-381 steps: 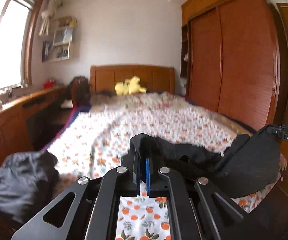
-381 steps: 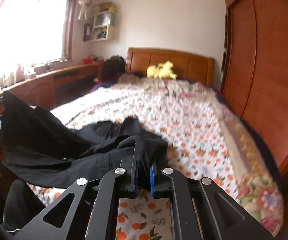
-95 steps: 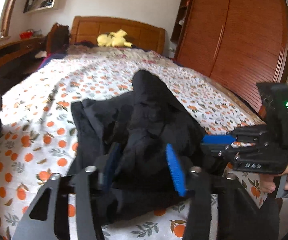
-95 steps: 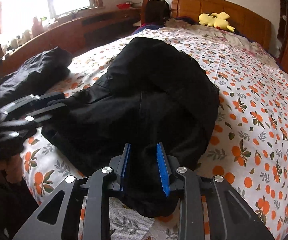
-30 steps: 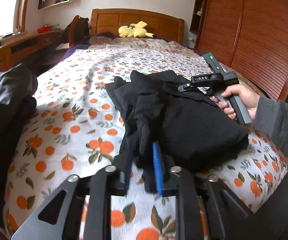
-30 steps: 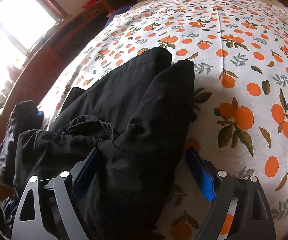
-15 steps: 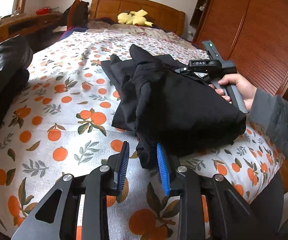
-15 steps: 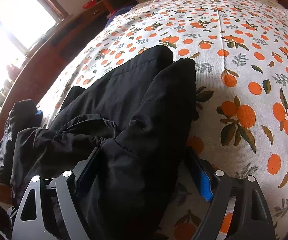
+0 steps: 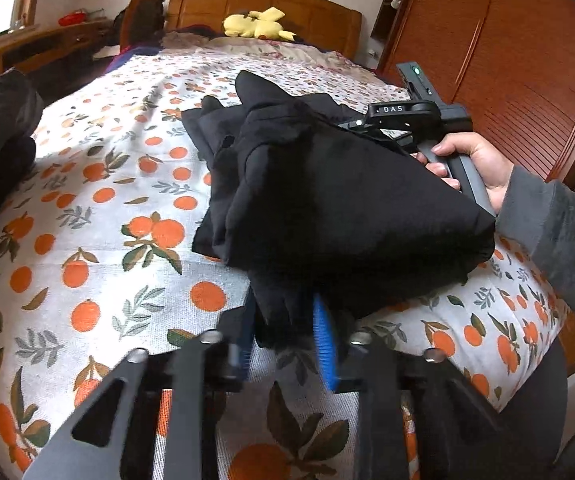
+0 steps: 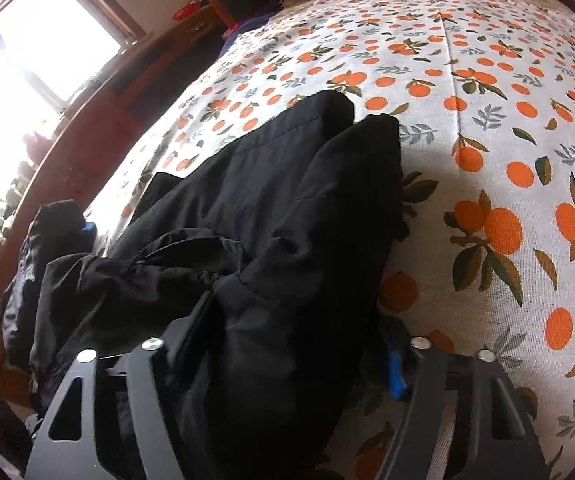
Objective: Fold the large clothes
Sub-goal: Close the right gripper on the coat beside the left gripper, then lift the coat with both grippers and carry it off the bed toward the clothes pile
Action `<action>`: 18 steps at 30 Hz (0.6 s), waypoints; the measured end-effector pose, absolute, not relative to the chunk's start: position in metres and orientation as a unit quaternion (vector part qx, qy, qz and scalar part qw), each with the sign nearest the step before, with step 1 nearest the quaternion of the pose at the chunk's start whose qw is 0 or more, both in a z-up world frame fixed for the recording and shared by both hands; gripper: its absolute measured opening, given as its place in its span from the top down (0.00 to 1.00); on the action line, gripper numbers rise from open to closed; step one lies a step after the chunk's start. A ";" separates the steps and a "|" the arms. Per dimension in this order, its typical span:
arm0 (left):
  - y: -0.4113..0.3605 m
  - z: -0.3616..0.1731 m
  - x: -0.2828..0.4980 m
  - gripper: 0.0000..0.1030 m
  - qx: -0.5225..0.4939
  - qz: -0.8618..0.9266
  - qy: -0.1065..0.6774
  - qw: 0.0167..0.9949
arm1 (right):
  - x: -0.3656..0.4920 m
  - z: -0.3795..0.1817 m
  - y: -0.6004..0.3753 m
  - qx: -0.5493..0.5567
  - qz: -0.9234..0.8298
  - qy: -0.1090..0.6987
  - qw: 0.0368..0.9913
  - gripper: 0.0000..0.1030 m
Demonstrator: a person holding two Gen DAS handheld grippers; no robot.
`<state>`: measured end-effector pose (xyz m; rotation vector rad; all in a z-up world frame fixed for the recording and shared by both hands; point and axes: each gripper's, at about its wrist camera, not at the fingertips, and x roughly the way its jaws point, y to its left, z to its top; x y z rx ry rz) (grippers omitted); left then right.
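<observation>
Both hand-held grippers, left and right, pinch the black garment on the orange-print bedspread.

The black jacket is matt cloth, smooth and faintly stitched in lines, with a thinner, slightly shiny lining bunched at its edge. The bedspread is a coarse woven cotton with a visible rough weave under its orange print. The left claw has matt black plastic arms, small bright metal screws and ribbed blue rubbery pads. The headboard and wardrobe are glossy varnished wood. The sleeve is soft grey knit. The yellow toy looks plush.
</observation>
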<state>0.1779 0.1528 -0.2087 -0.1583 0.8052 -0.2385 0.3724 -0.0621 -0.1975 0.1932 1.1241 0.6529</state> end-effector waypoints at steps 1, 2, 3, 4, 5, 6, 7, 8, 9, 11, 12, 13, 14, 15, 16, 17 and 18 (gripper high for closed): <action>0.154 -0.208 0.178 0.85 -0.080 -0.118 0.388 0.910 | 0.371 -0.195 -0.061 0.085 0.303 0.520 0.794 0.52; 0.154 -0.207 0.177 0.88 -0.080 -0.117 0.385 0.912 | 0.368 -0.190 -0.058 0.072 0.301 0.513 0.800 0.56; 0.154 -0.204 0.176 0.89 -0.078 -0.114 0.379 0.915 | 0.365 -0.186 -0.057 0.062 0.299 0.507 0.806 0.62; 0.154 -0.202 0.176 0.90 -0.077 -0.111 0.375 0.917 | 0.361 -0.179 -0.055 0.048 0.297 0.497 0.814 0.68; 0.153 -0.198 0.175 0.91 -0.073 -0.107 0.369 0.920 | 0.358 -0.175 -0.054 0.042 0.296 0.489 0.820 0.70; 0.153 -0.194 0.173 0.92 -0.069 -0.101 0.362 0.924 | 0.354 -0.169 -0.053 0.035 0.295 0.479 0.826 0.72; 0.154 -0.191 0.171 0.92 -0.068 -0.096 0.357 0.927 | 0.348 -0.161 -0.050 0.027 0.294 0.468 0.833 0.73; 0.155 -0.188 0.170 0.93 -0.068 -0.093 0.353 0.929 | 0.343 -0.154 -0.047 0.020 0.293 0.461 0.837 0.73; 0.157 -0.184 0.168 0.93 -0.069 -0.090 0.348 0.931 | 0.339 -0.150 -0.044 0.014 0.293 0.455 0.841 0.74; 0.164 -0.174 0.164 0.94 -0.073 -0.080 0.334 0.936 | 0.329 -0.135 -0.035 0.000 0.295 0.439 0.849 0.75; 0.166 -0.170 0.162 0.94 -0.073 -0.076 0.329 0.938 | 0.325 -0.127 -0.030 -0.003 0.296 0.434 0.851 0.75; 0.170 -0.165 0.160 0.94 -0.075 -0.072 0.323 0.941 | 0.321 -0.120 -0.026 -0.006 0.298 0.428 0.853 0.75; 0.174 -0.160 0.158 0.94 -0.075 -0.069 0.316 0.943 | 0.319 -0.114 -0.023 -0.007 0.299 0.425 0.854 0.75; 0.176 -0.156 0.155 0.95 -0.075 -0.067 0.312 0.945 | 0.317 -0.109 -0.019 -0.008 0.301 0.421 0.855 0.75; 0.181 -0.150 0.151 0.95 -0.078 -0.064 0.305 0.947 | 0.314 -0.102 -0.014 -0.008 0.304 0.418 0.856 0.75; 0.186 -0.145 0.147 0.95 -0.080 -0.061 0.299 0.949 | 0.312 -0.098 -0.010 -0.007 0.306 0.415 0.857 0.75; 0.190 -0.141 0.144 0.95 -0.080 -0.058 0.294 0.951 | 0.310 -0.093 -0.006 -0.007 0.308 0.412 0.858 0.76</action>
